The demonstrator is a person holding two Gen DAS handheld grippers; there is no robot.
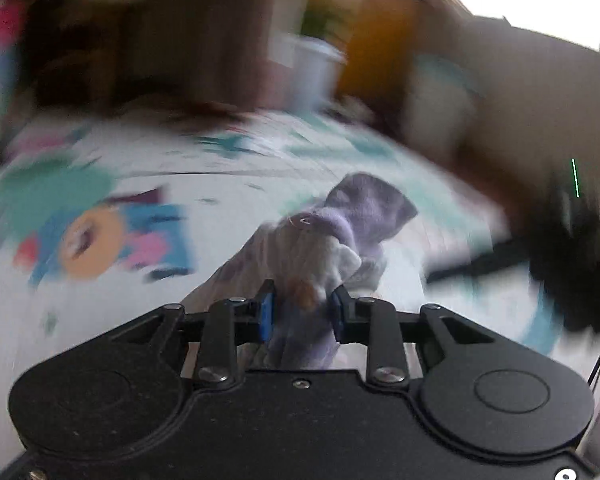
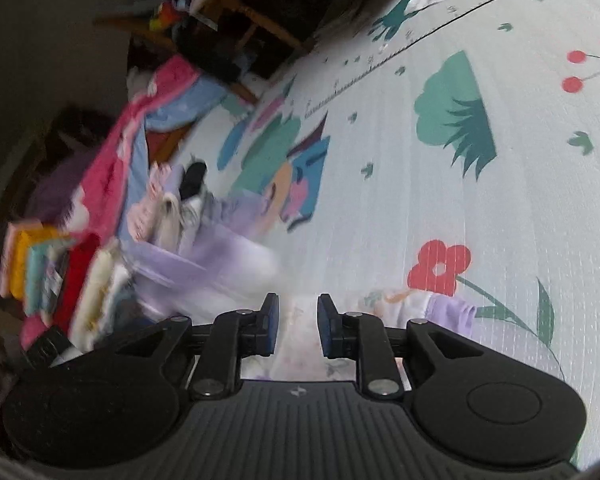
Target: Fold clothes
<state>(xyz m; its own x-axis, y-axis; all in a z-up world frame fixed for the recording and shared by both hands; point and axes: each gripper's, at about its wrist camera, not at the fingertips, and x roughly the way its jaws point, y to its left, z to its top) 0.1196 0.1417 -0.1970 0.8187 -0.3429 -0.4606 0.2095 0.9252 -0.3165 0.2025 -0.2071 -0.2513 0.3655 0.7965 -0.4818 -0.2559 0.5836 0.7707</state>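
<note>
In the left wrist view my left gripper [image 1: 302, 304] is shut on a bunched lavender and white garment [image 1: 340, 232], which rises out of the jaws above the printed play mat [image 1: 228, 200]; that view is motion-blurred. My right gripper [image 2: 298, 320] hangs low over the mat [image 2: 440, 184] with its blue pads [image 2: 272, 320] a little apart. Pale printed fabric [image 2: 300, 352] shows through the gap and seems to lie below the pads. Its lavender sleeve [image 2: 452, 312] rests on the mat to the right. A blurred lavender cloth [image 2: 212, 264] stretches away to the left.
Folded clothes in several colours [image 2: 60, 276] are stacked at the left, beside a pink and blue blanket [image 2: 116, 160]. Wooden furniture [image 2: 260, 20] stands at the mat's far edge. The left wrist view shows a white plant pot [image 1: 312, 68] and a blurred dark shape [image 1: 572, 264] at the right.
</note>
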